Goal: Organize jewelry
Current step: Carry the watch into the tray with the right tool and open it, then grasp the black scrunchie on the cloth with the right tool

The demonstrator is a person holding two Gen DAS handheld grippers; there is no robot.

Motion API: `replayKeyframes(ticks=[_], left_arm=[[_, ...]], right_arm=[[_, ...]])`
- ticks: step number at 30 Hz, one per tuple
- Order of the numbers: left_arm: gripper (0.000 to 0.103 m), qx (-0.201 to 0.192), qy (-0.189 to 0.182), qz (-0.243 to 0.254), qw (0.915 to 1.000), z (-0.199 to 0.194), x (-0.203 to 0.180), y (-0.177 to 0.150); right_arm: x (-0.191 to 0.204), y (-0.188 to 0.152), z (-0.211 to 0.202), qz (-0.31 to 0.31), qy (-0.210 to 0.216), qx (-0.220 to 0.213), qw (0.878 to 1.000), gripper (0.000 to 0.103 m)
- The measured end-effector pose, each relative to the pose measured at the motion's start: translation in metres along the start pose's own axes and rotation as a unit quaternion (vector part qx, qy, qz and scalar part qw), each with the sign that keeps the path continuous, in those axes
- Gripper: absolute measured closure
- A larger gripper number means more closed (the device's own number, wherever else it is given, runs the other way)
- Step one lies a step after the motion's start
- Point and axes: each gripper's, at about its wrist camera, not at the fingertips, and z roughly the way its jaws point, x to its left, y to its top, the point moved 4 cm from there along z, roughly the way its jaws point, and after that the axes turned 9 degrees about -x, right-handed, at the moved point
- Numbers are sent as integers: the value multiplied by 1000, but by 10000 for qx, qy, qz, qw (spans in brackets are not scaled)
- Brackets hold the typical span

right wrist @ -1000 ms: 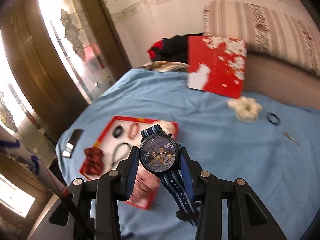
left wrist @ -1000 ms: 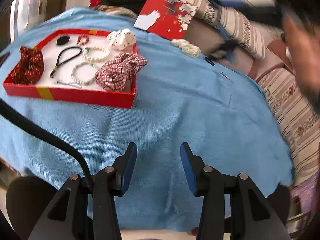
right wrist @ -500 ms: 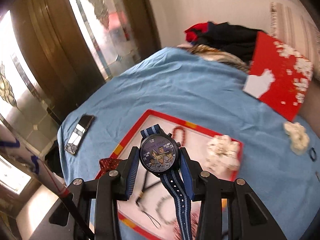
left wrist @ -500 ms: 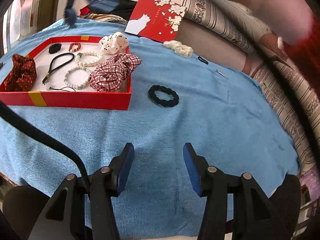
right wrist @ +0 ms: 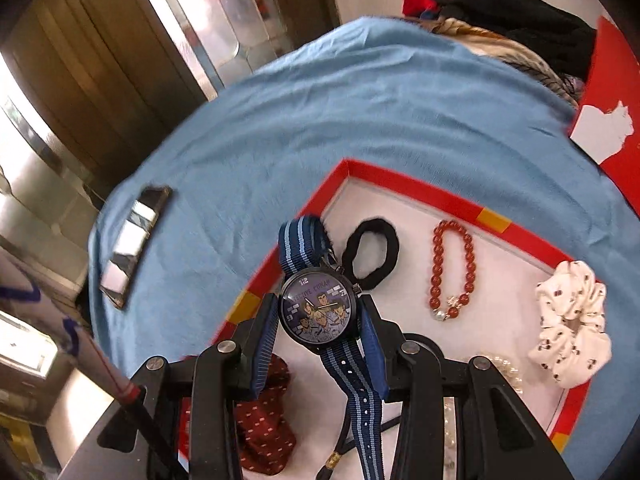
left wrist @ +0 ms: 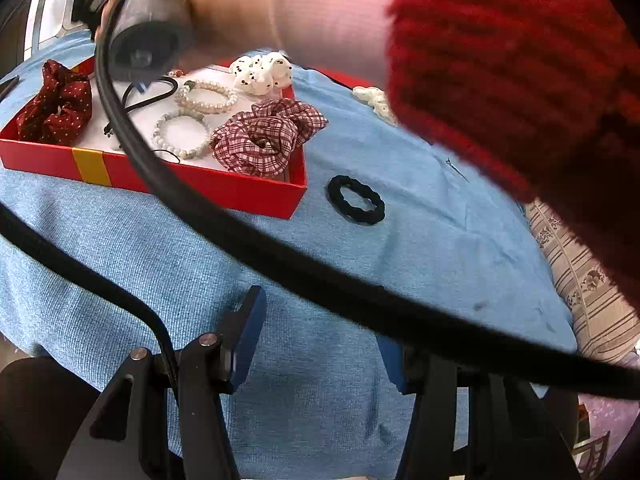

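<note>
Left wrist view. The left gripper (left wrist: 320, 340) hangs over the blue cloth (left wrist: 280, 264), its jaws apart with nothing between them; the right finger is partly hidden behind a black cable (left wrist: 280, 256) that crosses the frame. A black hair tie (left wrist: 356, 199) lies flat on the cloth just beside the near right corner of the red tray (left wrist: 224, 190). In the tray: a dark red dotted scrunchie (left wrist: 56, 104) at the left end, two pale bead bracelets (left wrist: 182, 136), a red plaid scrunchie (left wrist: 266, 136) at the right end, and a white spotted scrunchie (left wrist: 262, 72) at the far right corner. A person's hand (left wrist: 224, 4), in a pink cuff and red knit sleeve (left wrist: 520, 60), reaches over the tray's far side. No writing is legible here.

Right wrist view. The right gripper (right wrist: 318, 344) is clamped on the case of a wristwatch (right wrist: 318, 308), pads on either side of it. The dial reads, in part, "TECTIVE CONAN", with a "12" above cartoon figures. The watch faces the camera; its blue striped strap (right wrist: 356, 392) runs lengthwise between the fingers, one end toward the tray's far left corner, the other trailing back toward the gripper body. The watch is held above the tray's left part. Beyond it a black hair band (right wrist: 374, 254) and a red bead bracelet (right wrist: 454, 268) lie on the tray's white floor. A phone (right wrist: 134, 240) lies on the cloth left of the tray.
</note>
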Motion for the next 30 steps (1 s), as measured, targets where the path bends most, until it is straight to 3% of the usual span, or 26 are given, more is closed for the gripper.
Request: replayKeyframes(ticks=[7,11,14,18,21,25,30], left_arm=[[51,-14,56,89,9999,0,-1,-1],[50,-26,115,188,9998,1,-3,-2],[50,-38,179,278,9994,0,-5,-4],[50,-45,189,240,9995,1,-4,-4],[49,-55,194,199,9996,2,-4,-4],[46,-80,278,310,9991,0,-9,-6],[45,-104,446,548,9974,1,-16,-10]], right_arm=[[0,-4,1,-217,-70,68,9997,56],[-15,8,-51,-188,6,-332,9993,52],[-48,2,-104,-193,-225,-627,9976,48],[-116,-47,-155,-169,-951,-561,9937,48],[-168,-108,-170,-80,-1519,-61,9884,49],[-211,-181,-166,473,-1590,453,9851,57],[-212,-194,-151,616,-1511,289,9862,57]])
